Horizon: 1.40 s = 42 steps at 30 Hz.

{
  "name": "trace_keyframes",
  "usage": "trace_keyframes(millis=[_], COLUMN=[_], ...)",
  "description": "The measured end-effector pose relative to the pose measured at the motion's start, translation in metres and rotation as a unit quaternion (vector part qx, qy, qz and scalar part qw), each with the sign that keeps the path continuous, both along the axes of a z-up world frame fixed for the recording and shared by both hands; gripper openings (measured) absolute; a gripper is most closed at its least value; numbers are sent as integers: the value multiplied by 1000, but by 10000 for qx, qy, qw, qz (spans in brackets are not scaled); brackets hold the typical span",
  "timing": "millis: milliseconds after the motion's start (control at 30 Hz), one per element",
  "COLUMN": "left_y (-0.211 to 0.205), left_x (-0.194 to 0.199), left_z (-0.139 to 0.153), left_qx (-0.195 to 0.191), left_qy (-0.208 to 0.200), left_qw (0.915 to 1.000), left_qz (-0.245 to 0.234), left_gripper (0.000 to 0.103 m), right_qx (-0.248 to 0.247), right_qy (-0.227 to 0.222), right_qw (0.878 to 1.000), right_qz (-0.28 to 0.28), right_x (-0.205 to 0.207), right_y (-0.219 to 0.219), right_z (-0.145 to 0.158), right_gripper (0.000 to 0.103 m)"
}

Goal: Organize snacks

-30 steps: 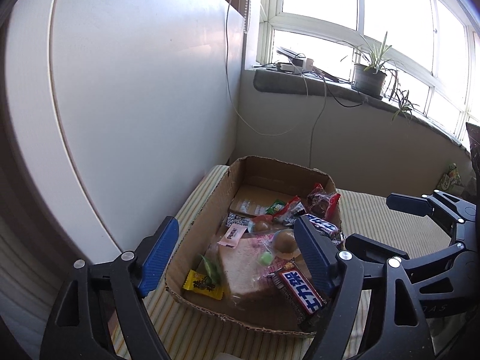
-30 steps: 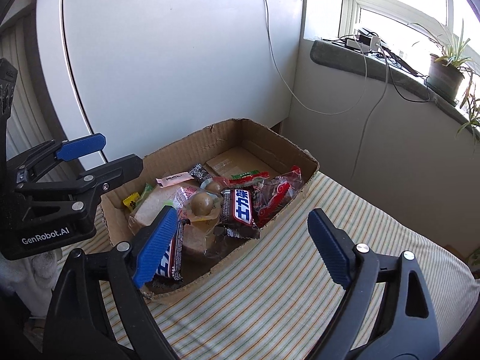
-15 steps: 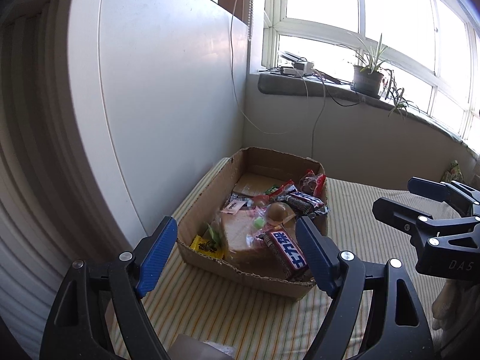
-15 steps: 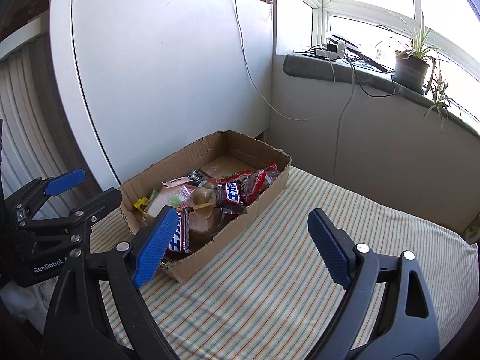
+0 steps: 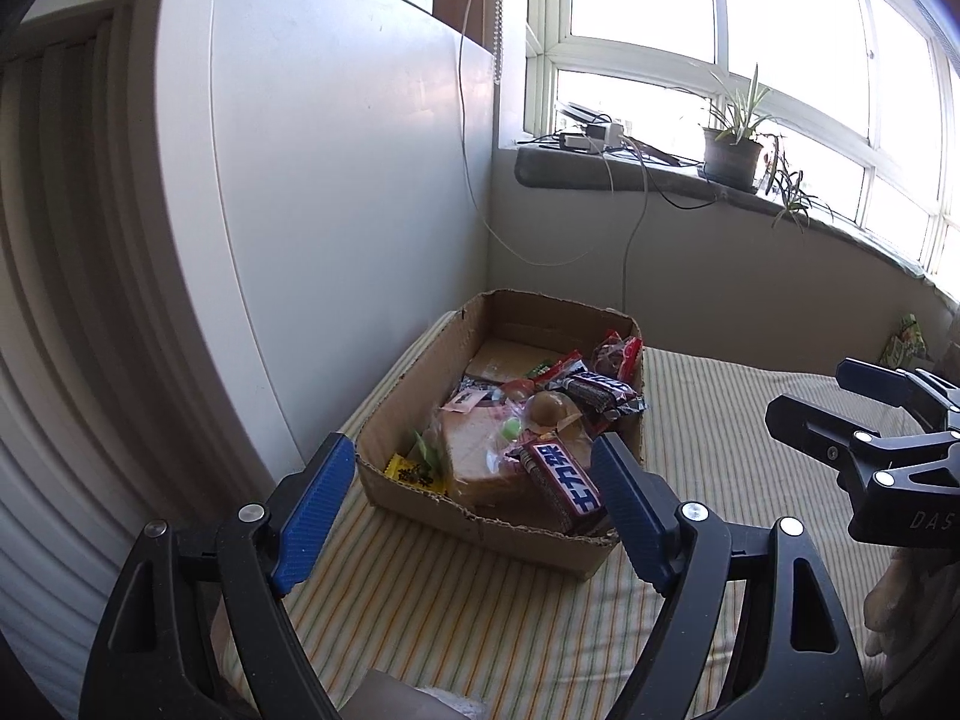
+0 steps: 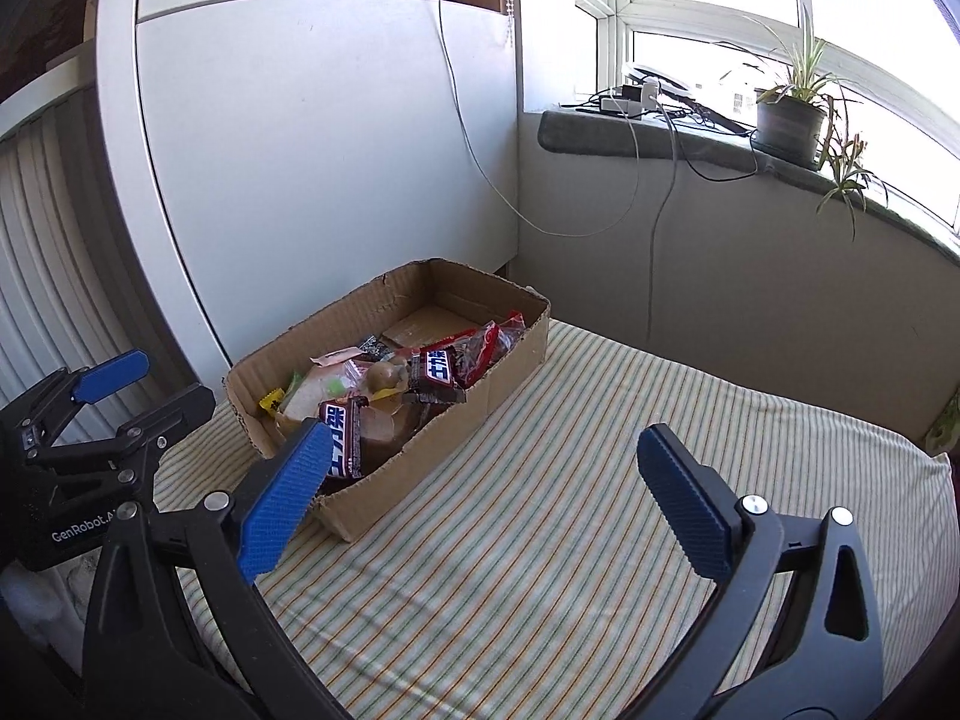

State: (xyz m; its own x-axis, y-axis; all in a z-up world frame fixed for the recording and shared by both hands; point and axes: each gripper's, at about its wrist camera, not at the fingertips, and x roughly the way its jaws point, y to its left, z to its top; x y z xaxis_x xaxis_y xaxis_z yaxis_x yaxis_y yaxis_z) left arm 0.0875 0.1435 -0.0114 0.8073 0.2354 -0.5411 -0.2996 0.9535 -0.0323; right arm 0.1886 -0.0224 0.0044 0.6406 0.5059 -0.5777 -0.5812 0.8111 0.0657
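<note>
A shallow cardboard box [image 5: 414, 372] [image 6: 516, 354] stands on a striped cloth. It holds several snacks: a wrapped bread slice [image 5: 474, 462], chocolate bars [image 5: 564, 486] [image 6: 441, 369], a round brown sweet [image 5: 545, 407], a yellow packet [image 5: 411, 473] and red wrappers [image 5: 615, 357]. My left gripper [image 5: 471, 510] is open and empty, above the cloth in front of the box's near end. My right gripper [image 6: 486, 498] is open and empty, to the right of the box; it also shows in the left wrist view [image 5: 840, 402].
The striped cloth [image 6: 600, 480] spreads right of the box. A white panel [image 5: 330, 180] stands behind the box. A windowsill [image 6: 690, 138] carries a potted plant [image 6: 786, 120] and a power strip with hanging cables [image 6: 654, 228]. A green packet [image 5: 903, 345] lies far right.
Both grippers have pulled back from the box, which now looks smaller and farther. Both stay open and empty.
</note>
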Motion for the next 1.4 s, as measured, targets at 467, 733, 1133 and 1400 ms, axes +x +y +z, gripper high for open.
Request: trace_keyframes(millis=[467, 733, 1133, 1400], left_y=[-4, -5, -6, -8], left_x=[-1, -3, -3, -3], left_z=[1, 4, 4, 4], left_qx=[-2, 20, 33, 38], left_qy=[-16, -37, -46, -41], left_qw=[10000, 10000, 10000, 10000], left_qz=[-18, -9, -3, -16], left_gripper=[81, 81, 81, 81], right_qx=[-27, 8, 31, 36], right_qy=[20, 25, 39, 53], right_qw=[10000, 10000, 10000, 10000], right_qz=[34, 31, 32, 37], right_x=[-1, -1, -3, -2], right_y=[1, 0, 1, 0], right_z=[-3, -3, -4, -4], right_gripper=[103, 103, 103, 103])
